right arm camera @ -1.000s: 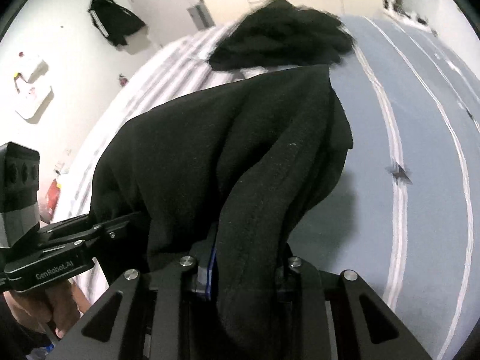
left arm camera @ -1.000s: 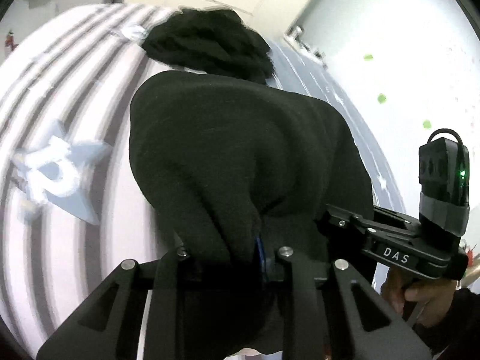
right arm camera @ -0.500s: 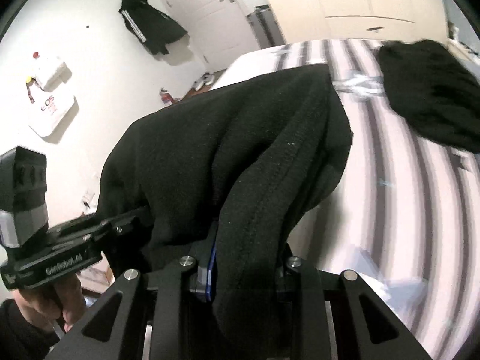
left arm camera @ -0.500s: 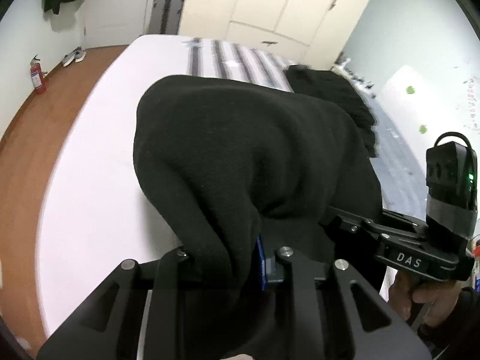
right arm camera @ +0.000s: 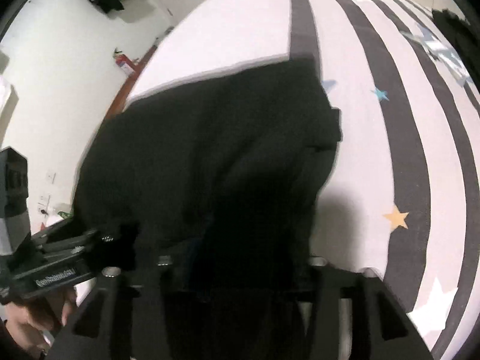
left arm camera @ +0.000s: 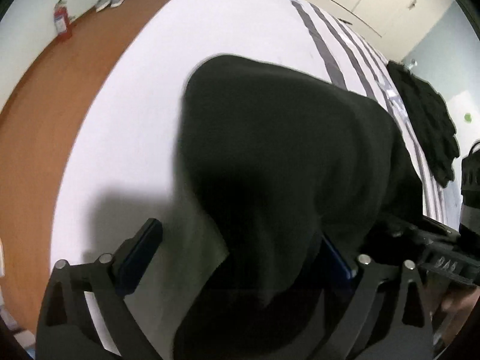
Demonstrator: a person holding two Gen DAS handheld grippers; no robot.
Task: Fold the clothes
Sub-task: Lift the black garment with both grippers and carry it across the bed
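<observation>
Releasing is under way. Left wrist view: the left gripper (left arm camera: 237, 253) — clamped on the black fleece garment (left arm camera: 285, 156) a second ago — now has its jaws opening wide, the cloth slumping between them onto the white striped bedsheet (left arm camera: 144, 96).

Right wrist view: the right gripper (right arm camera: 237, 265) is opening too, its pads hidden under the cloth — the garment is set down, ready for folding.

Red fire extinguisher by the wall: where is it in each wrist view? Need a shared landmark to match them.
Left wrist: fire extinguisher at upper left, standing on the brown floor against the wall.
Right wrist: fire extinguisher at upper left of centre, small and blurred, at the foot of the white wall beside the bed's edge.
Shared landmark: the black garment filling the middle of both views, on the striped bed cover.
</observation>
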